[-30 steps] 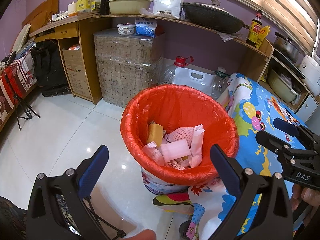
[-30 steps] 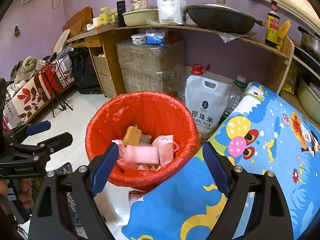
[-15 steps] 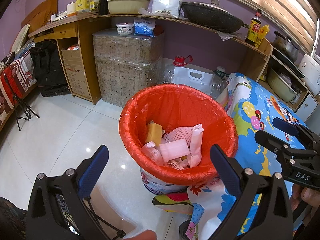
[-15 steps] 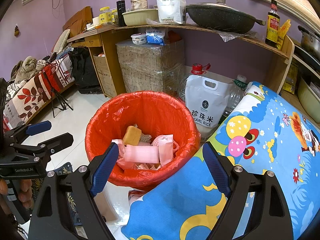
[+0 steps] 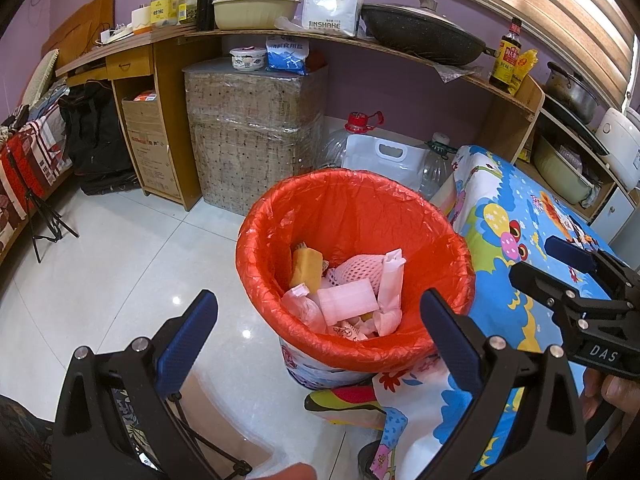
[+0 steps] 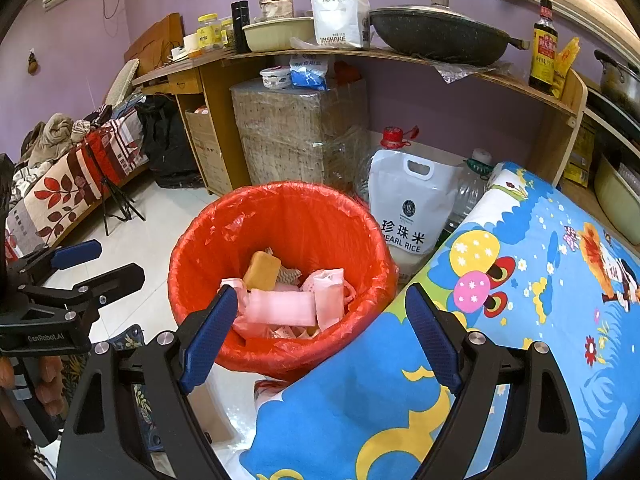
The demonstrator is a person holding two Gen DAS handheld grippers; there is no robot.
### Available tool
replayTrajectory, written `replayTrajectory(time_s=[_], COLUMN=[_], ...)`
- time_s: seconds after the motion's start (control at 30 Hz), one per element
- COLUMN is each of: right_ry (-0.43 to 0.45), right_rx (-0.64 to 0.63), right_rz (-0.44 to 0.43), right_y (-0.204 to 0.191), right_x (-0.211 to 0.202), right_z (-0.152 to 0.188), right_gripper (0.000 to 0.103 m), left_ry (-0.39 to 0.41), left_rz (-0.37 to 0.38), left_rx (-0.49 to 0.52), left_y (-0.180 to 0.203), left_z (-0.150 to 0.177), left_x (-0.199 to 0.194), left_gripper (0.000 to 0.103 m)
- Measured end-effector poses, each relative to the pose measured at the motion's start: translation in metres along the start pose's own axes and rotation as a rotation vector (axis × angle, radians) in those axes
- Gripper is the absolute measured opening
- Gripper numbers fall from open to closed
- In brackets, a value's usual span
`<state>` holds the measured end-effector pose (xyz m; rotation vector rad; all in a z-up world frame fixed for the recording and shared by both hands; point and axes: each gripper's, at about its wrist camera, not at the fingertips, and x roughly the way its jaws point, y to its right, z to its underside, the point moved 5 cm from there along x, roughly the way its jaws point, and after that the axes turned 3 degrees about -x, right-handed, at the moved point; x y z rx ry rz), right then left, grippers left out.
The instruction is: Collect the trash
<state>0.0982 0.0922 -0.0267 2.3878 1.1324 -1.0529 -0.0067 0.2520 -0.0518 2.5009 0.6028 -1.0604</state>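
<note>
Item: left tool [image 5: 318,314] and right tool [image 6: 316,332], both carried with jaws set wide apart and nothing held between them. Each was poised above and just near of the bin [image 5: 256,248], the left over the floor side, the right over the tabletop edge.

Task's thing: trash [image 5: 348,300], recorded inside the bin, which was lined with a red bag [image 6: 320,216]. Contents noted: a yellow sponge-like block [image 6: 262,270], a pink foam sheet [image 6: 280,308], white netted fruit wrap [image 5: 354,270], crumpled wrappers. The fill was judged low, well below the rim.

Step in hand: judged to be the interval after a deposit, no piece being carried. No loose trash was seen on the tabletop or floor within these views, so collection was judged near complete or awaiting a further find. The next move was judged to call for either a search beyond the bin or a grasp of the bag's rim, thin film that would need a pinch at the folded edge.

Surface: tabletop covered with a blue cartoon-print cloth [image 6: 520,320], draped at the bin's right, touching it or very nearly so.

Room: white tiled floor [image 5: 120,260]; purple walls; a wooden shelf [image 6: 400,56] at the far side carrying a lidded wok [image 6: 436,36], jars and a sauce bottle; a rice bag [image 6: 408,204] just beyond the bin; a bed with patterned quilt [image 6: 60,188] at far left.
</note>
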Motion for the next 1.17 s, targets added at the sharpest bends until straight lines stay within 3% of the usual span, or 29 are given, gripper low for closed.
replayTrajectory(time_s=[0.63, 0.73, 1.17], right_ry=[-0.002, -0.003, -0.004], right_rx=[0.003, 0.001, -0.003], right_rz=[-0.001, 0.0, -0.002], right_y=[0.0021, 0.0025, 0.0026], right_x=[-0.0008, -0.0006, 0.0001], right_z=[0.001, 0.0006, 0.0013], right_gripper=[0.081, 0.081, 0.081], left_ry=[-0.003, -0.007, -0.024], left_rz=[-0.013, 0.018, -0.015], left_rx=[-0.003, -0.014, -0.001], left_y=[0.0005, 0.0005, 0.0016], left_z=[-0.0008, 0.001, 0.0016], left_x=[0.0028, 0.0028, 0.0063], left_gripper=[0.098, 0.098, 0.098])
